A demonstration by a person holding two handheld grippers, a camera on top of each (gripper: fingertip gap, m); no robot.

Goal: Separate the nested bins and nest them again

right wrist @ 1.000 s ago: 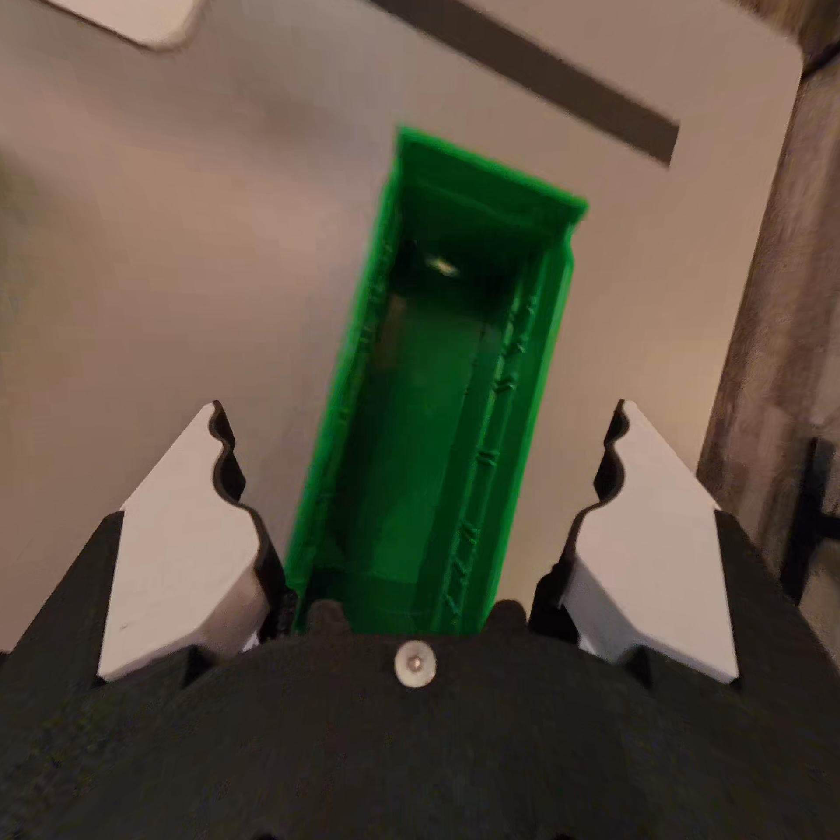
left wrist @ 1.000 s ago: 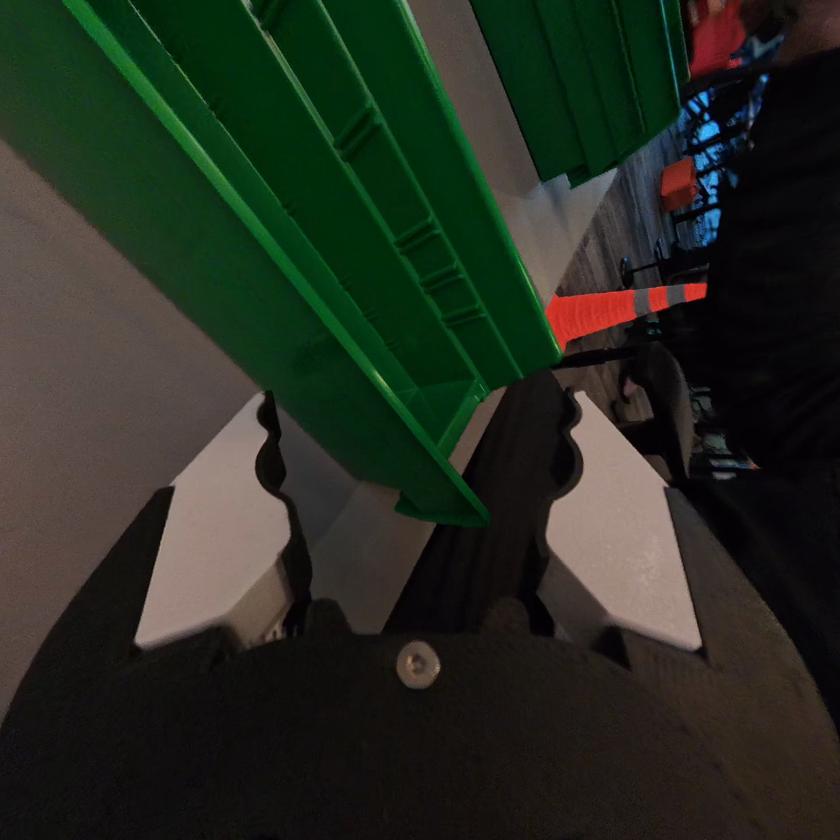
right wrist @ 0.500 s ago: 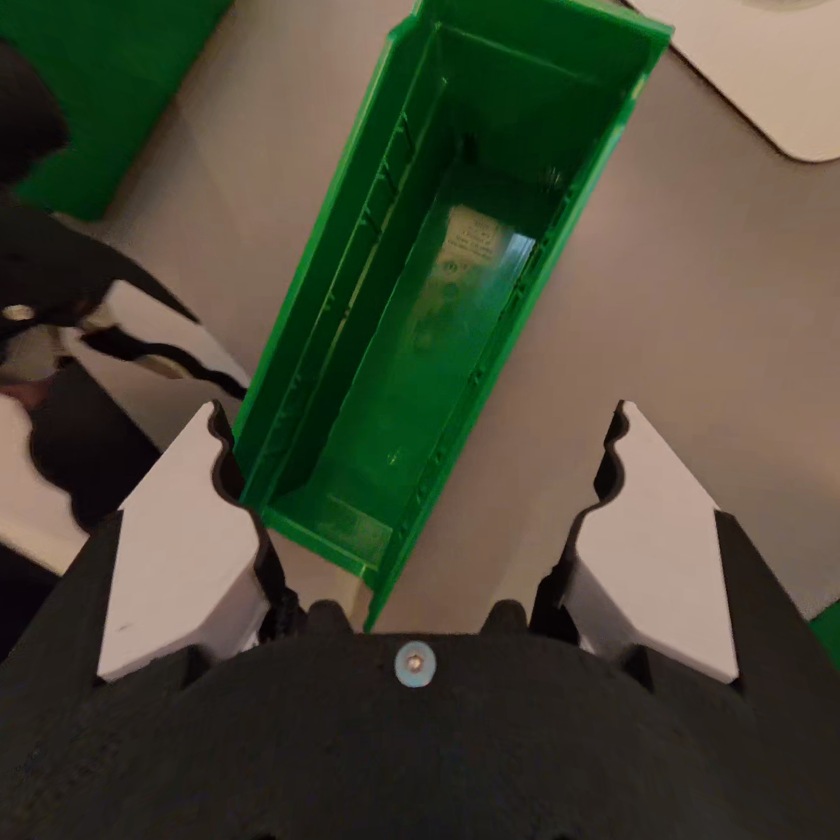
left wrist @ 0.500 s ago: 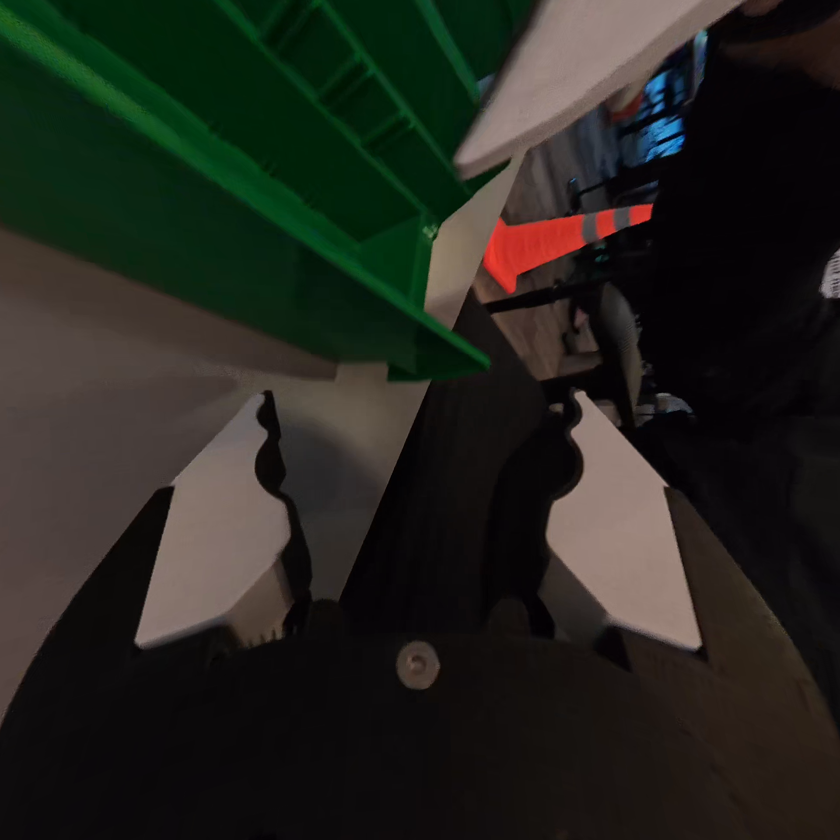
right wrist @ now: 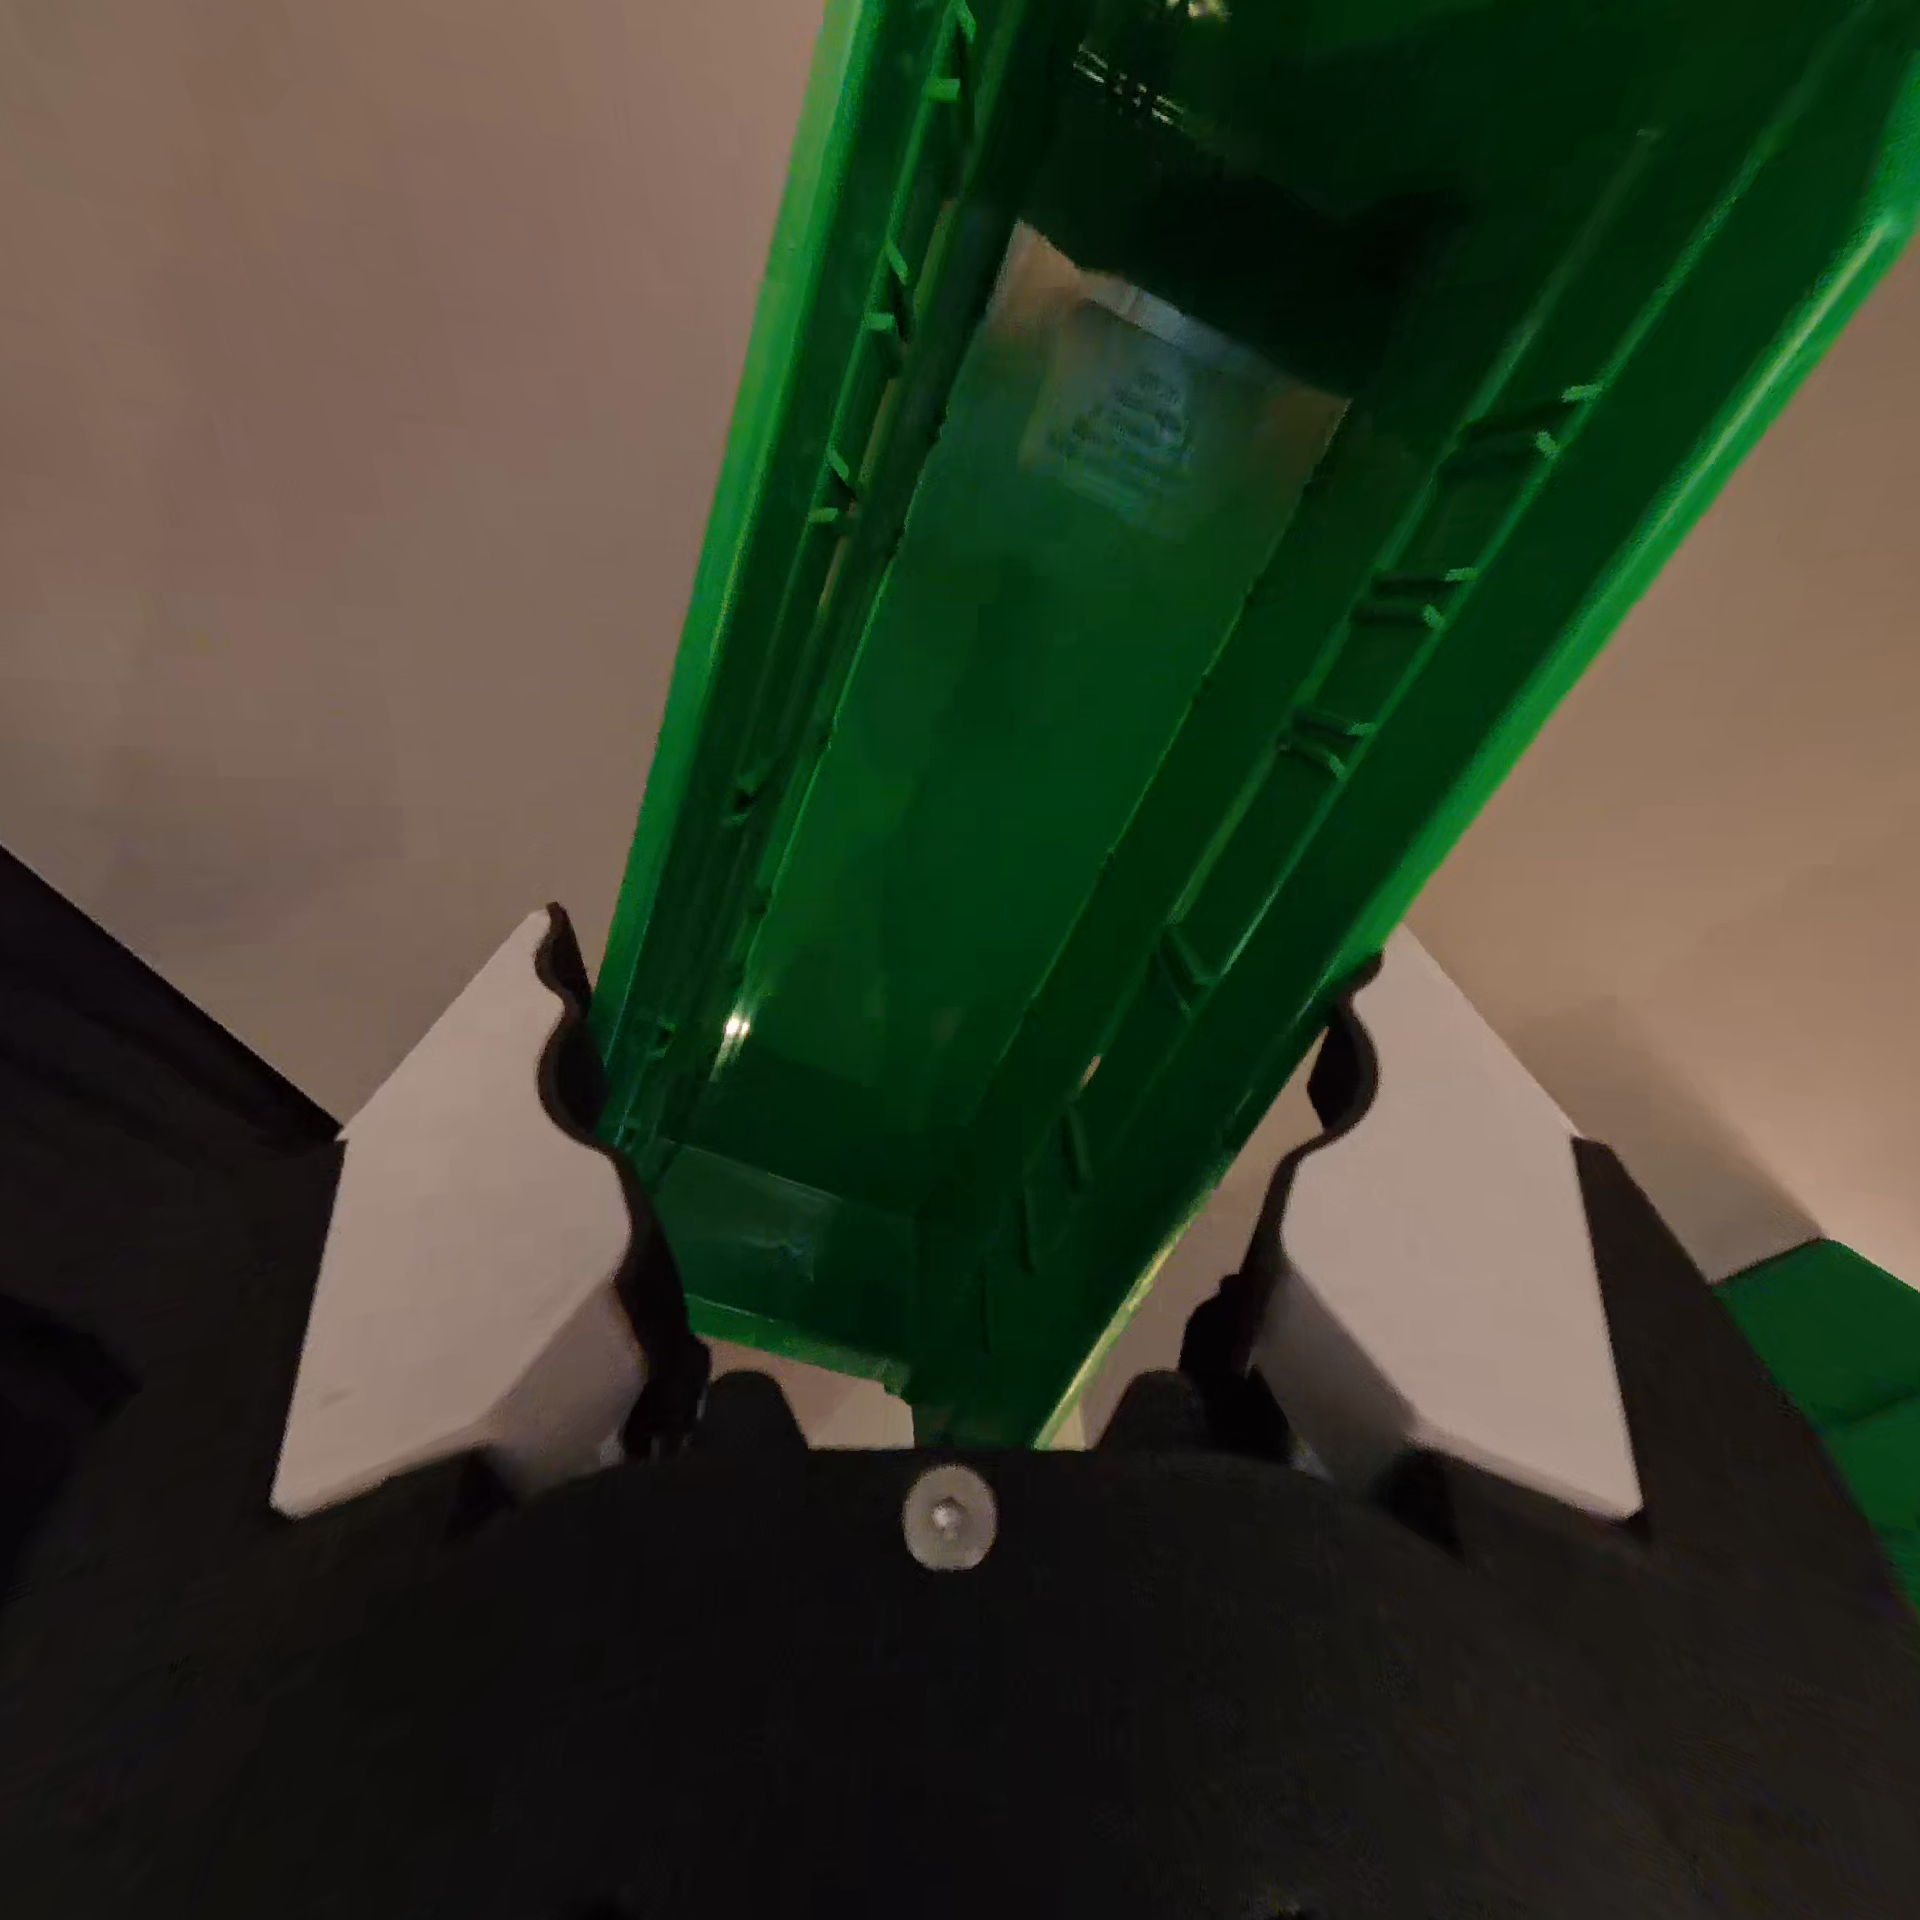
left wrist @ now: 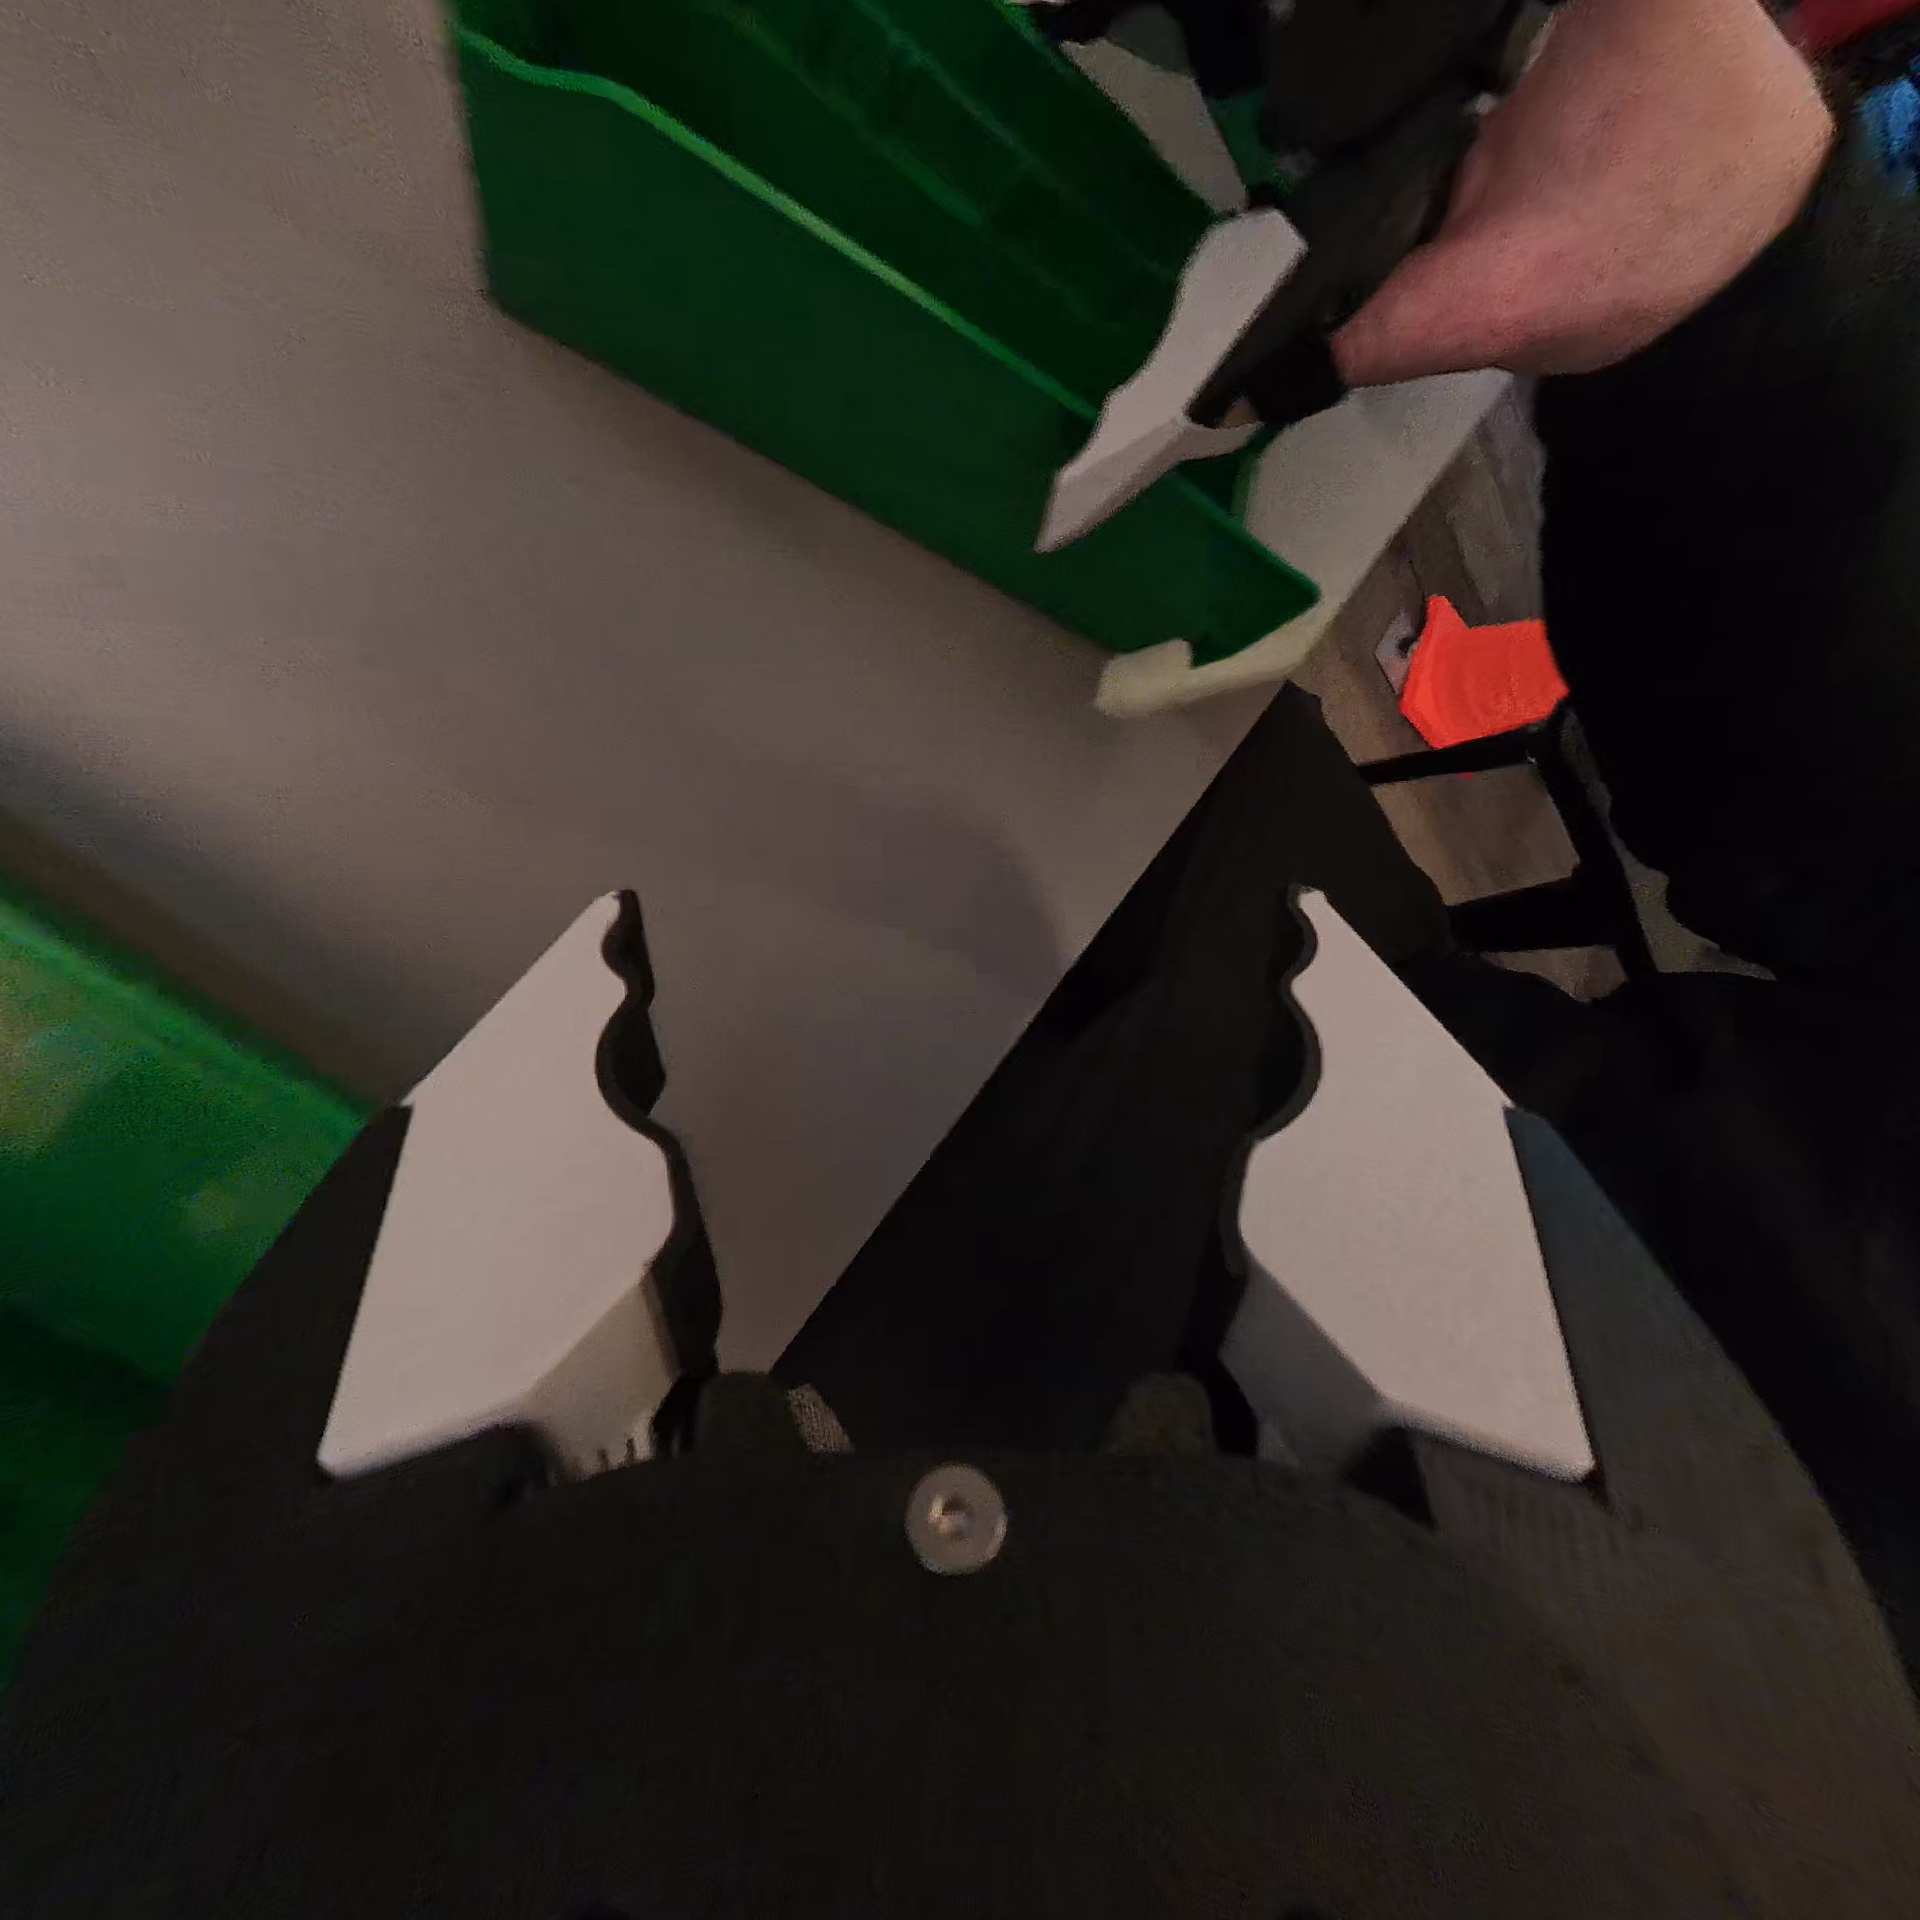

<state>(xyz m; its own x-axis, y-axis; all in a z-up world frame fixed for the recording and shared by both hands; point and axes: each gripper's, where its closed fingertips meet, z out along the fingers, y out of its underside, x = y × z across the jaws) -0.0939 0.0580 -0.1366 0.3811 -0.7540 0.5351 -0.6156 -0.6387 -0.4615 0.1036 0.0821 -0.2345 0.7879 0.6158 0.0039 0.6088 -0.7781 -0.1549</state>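
While the left gripper point(left wrist: 956, 1039) hangs over the pale tabletop point(left wrist: 312, 520) with its jaws spread wide and nothing between them, the right gripper point(right wrist: 961, 1049) sits at the near end of a long green bin point(right wrist: 1039, 779). In the right wrist view, the bin's open inside runs away from the camera, with little ribs along both long walls and a shiny floor. Its near short wall lies between the two white fingers point(right wrist: 468, 1195) of the right gripper. The jaws there are spread apart, one on each side of the bin; the left finger is right against the bin's outer wall, and the right finger tip is at the other wall's edge (I cannot tell if they press it). In the left wrist view, the same green bin point(left wrist: 831, 312) lies on the tabletop near its edge, and the right gripper point(left wrist: 1164, 312) shows up far off with a bare hand point(left wrist: 1600, 208) holding it. One white finger point(left wrist: 1174, 384) of it reaches over the bin's rim. Another green bin point(left wrist: 125, 1195) shows, blurry, at the lower left of that view, well apart from the first. In the right wrist view a bit of green point(right wrist: 1829, 1330) peeks out at the lower right. Past the tabletop's edge is something orange point(left wrist: 1481, 675) on the floor.
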